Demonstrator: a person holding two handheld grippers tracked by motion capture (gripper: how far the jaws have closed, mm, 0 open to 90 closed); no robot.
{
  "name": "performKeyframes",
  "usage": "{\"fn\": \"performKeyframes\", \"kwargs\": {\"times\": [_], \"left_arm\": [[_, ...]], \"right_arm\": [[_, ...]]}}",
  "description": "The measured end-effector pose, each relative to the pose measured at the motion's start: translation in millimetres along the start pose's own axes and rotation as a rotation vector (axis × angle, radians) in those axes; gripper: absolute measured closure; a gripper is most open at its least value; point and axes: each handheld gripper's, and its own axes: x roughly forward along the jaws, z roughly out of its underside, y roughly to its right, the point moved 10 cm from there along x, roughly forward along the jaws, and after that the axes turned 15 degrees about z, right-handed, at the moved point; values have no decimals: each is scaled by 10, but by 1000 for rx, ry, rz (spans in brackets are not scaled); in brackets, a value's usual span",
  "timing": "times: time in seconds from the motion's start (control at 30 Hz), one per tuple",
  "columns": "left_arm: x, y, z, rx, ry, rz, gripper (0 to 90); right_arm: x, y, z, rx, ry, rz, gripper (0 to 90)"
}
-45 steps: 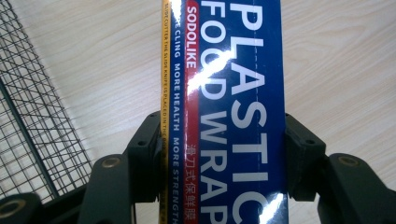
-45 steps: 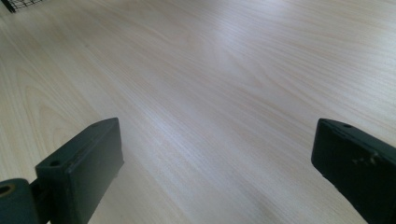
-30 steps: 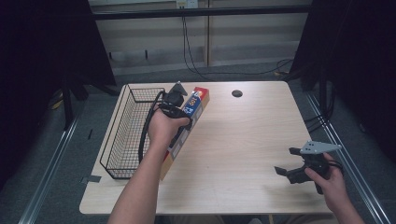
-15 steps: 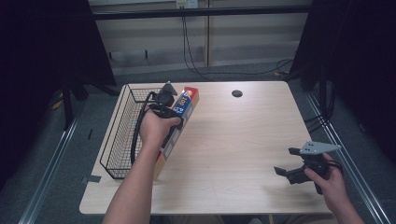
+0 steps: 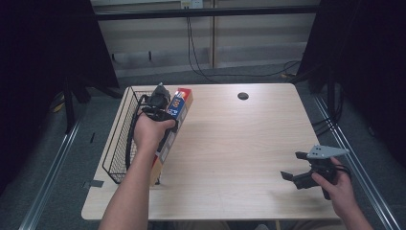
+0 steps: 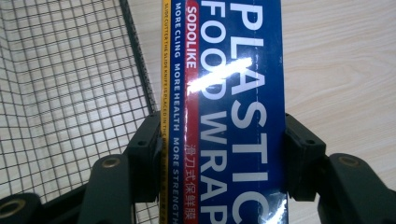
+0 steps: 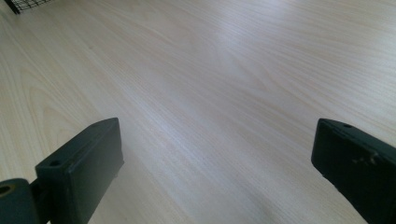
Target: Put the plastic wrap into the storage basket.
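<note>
A long blue, red and yellow plastic wrap box point(image 5: 173, 123) hangs lengthwise along the right rim of the black wire basket point(image 5: 119, 143). My left gripper point(image 5: 160, 108) is shut on the box, with the pads pressed on both long sides. In the left gripper view the box point(image 6: 229, 93) reads "PLASTIC FOOD WRAP" and runs up between the jaws, with the basket mesh point(image 6: 70, 84) to its left. My right gripper point(image 5: 294, 167) hovers low over the table's near right corner, open, with bare wood between its fingers point(image 7: 84, 163).
The wooden table point(image 5: 239, 143) has a round cable hole point(image 5: 243, 96) near its far edge. The basket takes up the table's left side. Dark curtains, floor rails and trailing cables surround the table.
My left gripper has carried the plastic wrap box leftward, toward the basket's rim. The right gripper has stayed put.
</note>
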Motion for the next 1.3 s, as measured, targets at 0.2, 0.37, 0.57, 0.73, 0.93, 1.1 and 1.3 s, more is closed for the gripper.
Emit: {"fn": "performKeyframes", "kwargs": {"times": [0.2,0.37,0.57,0.73,0.93,1.1,1.3], "left_arm": [[-36,-70,14,-21,19,-10,427],[-62,-123,27,-36,28,-13,427],[-97,-224,58,-55,31,-34,427],[-120,-306,85,-78,43,-50,426],[-155,-391,103,-113,61,-70,426],[-177,-461,120,-126,71,-80,427],[-189,-521,148,-145,75,-86,427]], "right_arm": [[1,3,4,0,-3,1,19],[2,0,2,-3,-1,1,19],[2,11,9,4,-3,6,19],[1,7,8,2,-3,4,19],[4,5,6,-1,-1,4,19],[4,3,12,0,-6,1,19],[3,1,12,0,-6,-4,19]]}}
